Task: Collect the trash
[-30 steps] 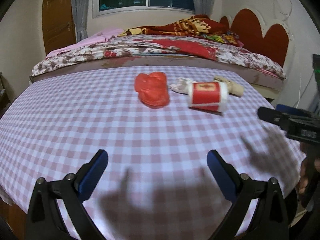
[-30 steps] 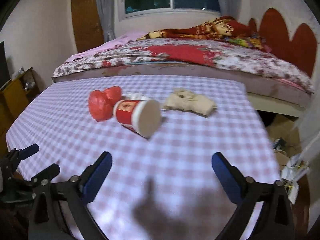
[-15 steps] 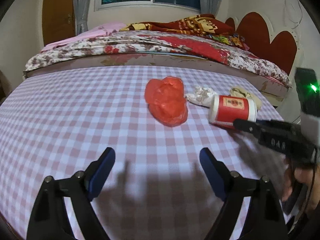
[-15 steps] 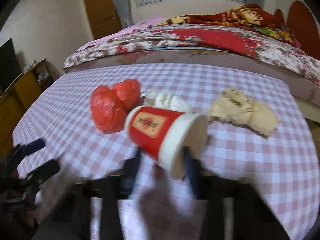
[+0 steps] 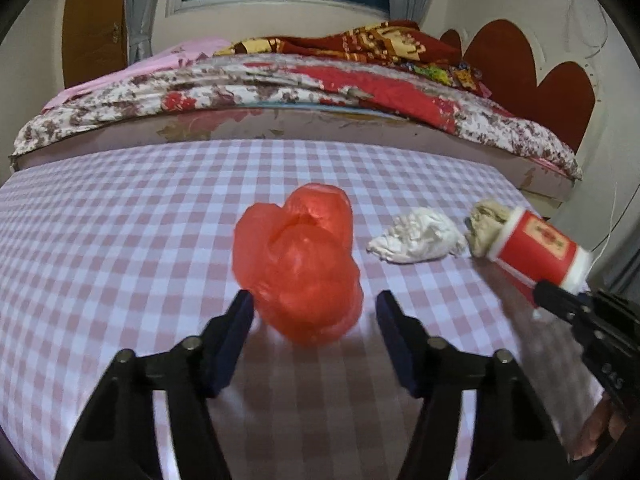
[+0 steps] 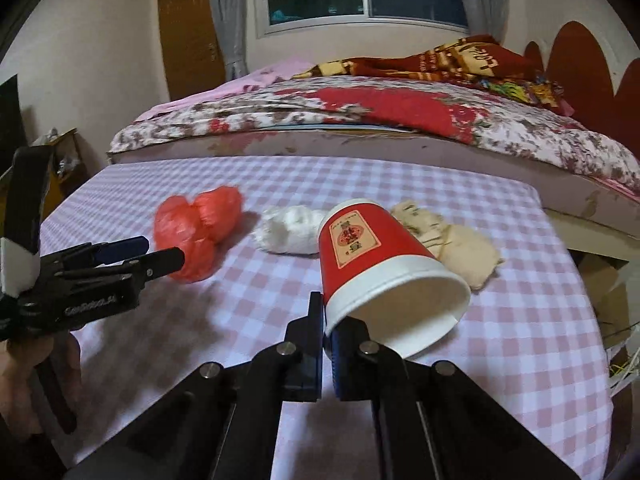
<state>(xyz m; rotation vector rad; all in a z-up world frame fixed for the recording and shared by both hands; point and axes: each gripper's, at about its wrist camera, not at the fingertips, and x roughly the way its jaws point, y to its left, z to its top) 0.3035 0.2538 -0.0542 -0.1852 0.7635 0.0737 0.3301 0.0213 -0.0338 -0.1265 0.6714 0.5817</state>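
With a white wad [image 5: 416, 236] and beige wad [image 6: 452, 240] lying far right, the left gripper [image 5: 314, 312] is closing around the red bag [image 5: 300, 268], while the right gripper [image 6: 326, 324] pinches the paper cup's [image 6: 376, 264] rim.

Between the closing jaws of the left gripper [image 5: 314, 312] sits a red plastic bag [image 5: 304, 268], thin, translucent and glossy, crumpled into soft folds; the pads do not yet press it. The gripper's fingers [image 5: 232, 336] look like matt dark-blue plastic on black arms with small metal rivets. Just right of that claw lies a wad of white tissue [image 5: 416, 236], matt and wrinkled. The right gripper [image 6: 326, 344] is clamped on the rim of a paper cup [image 6: 372, 264], smooth, with a red printed outside and plain white inside. Beyond the cup rests a beige crumpled paper [image 6: 456, 248], rough and dull. The checked tablecloth [image 6: 520, 320] under both claws looks smooth and matt.
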